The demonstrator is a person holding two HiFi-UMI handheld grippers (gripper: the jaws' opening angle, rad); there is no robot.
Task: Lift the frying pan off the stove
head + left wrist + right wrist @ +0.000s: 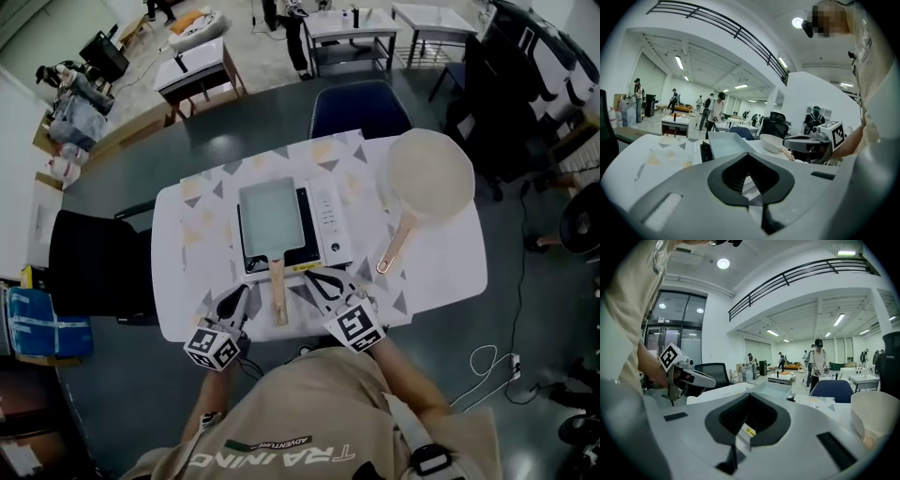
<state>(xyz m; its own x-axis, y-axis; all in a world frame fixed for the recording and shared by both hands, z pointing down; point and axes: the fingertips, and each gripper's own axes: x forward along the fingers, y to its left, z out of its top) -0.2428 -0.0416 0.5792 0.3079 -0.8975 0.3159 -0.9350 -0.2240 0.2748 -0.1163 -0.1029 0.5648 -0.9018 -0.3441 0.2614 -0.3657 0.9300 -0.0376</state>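
A square grey frying pan [271, 216] sits on a portable stove [326, 221] in the middle of the table, and its wooden handle [277, 289] points toward me. My left gripper [234, 294] rests on the table just left of that handle, shut and empty. Just right of the handle is my right gripper [321, 277], also shut with nothing in it. The pan [725, 143] lies ahead of the left gripper [749, 161] in the left gripper view. The right gripper view shows the pan [777, 389] beyond the right gripper [751, 399].
A round cream pan [429, 173] with a wooden handle lies on the table's right side. A patterned cloth [202, 225] covers the table. A blue chair [359, 108] stands at the far side and a black chair [94, 262] at the left. People move in the hall behind.
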